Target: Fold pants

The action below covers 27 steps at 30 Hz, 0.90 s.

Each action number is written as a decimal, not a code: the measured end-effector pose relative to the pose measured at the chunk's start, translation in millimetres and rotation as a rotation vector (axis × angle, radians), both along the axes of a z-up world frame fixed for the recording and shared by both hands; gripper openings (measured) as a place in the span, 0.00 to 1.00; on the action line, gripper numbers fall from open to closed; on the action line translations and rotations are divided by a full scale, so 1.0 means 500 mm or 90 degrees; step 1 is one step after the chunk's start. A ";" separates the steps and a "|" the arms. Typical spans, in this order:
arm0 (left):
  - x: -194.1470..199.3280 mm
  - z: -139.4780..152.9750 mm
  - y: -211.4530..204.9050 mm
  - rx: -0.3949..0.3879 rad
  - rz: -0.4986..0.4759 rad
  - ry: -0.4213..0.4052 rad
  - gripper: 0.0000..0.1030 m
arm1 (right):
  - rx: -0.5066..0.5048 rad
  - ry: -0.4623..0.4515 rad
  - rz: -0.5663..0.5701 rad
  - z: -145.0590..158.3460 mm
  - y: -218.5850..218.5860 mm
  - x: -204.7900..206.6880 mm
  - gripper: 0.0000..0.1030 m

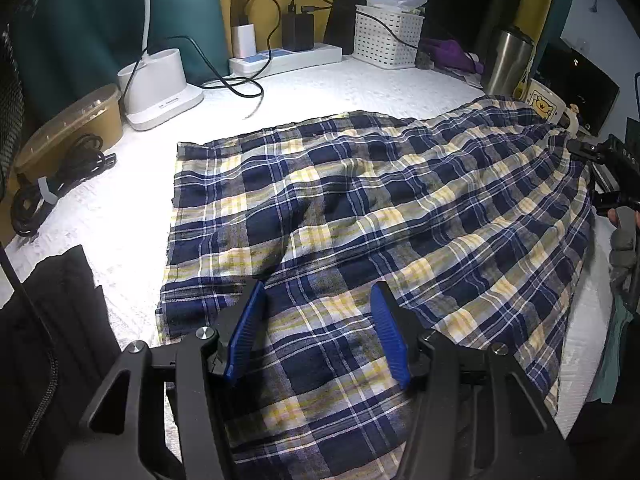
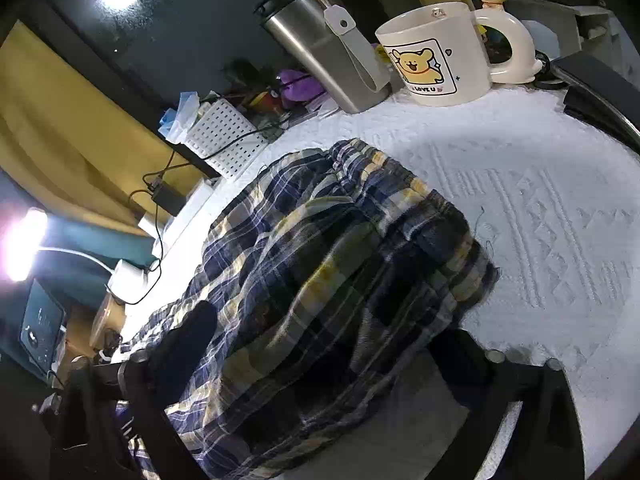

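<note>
The blue, yellow and white plaid pants (image 1: 360,216) lie spread on the white textured table cover (image 1: 320,84), leg hems to the left and waistband to the right. My left gripper (image 1: 318,320) is open, its blue pads (image 1: 246,332) just above the near leg. My right gripper (image 1: 592,152) shows at the right edge by the waistband. In the right wrist view the pants' gathered waistband (image 2: 360,240) drapes over and between the right gripper's (image 2: 320,344) dark fingers (image 2: 192,340), which hides how they stand.
A white lamp base (image 1: 160,84), a power strip with chargers (image 1: 284,58), a white basket (image 1: 388,36), a steel tumbler (image 2: 324,48) and a bear mug (image 2: 436,56) stand along the back. A brown lidded container (image 1: 72,128) and coiled cable (image 1: 60,176) lie left. A black jacket (image 1: 52,340) lies at near left.
</note>
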<state>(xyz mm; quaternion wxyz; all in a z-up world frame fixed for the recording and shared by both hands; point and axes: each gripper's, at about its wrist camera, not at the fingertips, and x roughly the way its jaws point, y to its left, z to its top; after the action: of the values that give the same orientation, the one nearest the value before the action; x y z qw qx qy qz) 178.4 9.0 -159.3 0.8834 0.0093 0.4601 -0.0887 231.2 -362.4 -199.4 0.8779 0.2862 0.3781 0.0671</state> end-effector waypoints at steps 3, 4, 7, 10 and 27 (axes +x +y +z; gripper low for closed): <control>-0.002 -0.002 -0.008 0.015 0.006 -0.007 0.53 | 0.017 -0.003 0.003 -0.001 -0.012 -0.004 0.82; -0.002 -0.002 -0.010 0.018 0.009 -0.008 0.54 | 0.019 -0.002 0.003 -0.001 -0.014 -0.005 0.82; -0.002 0.002 -0.006 0.008 0.026 0.002 0.54 | -0.004 0.005 0.005 0.003 -0.011 -0.010 0.82; -0.002 0.008 0.002 -0.012 0.041 0.012 0.54 | -0.017 0.006 0.013 0.005 -0.011 -0.012 0.82; -0.011 0.088 0.031 -0.020 0.079 -0.046 0.54 | -0.027 -0.021 0.051 -0.001 0.007 0.011 0.17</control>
<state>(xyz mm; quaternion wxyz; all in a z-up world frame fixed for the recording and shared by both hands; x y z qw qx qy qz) 172.7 24.5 -115.1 0.9031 -0.0300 0.4265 -0.0405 236.5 -358.9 -199.9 0.8863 0.2512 0.3762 0.0990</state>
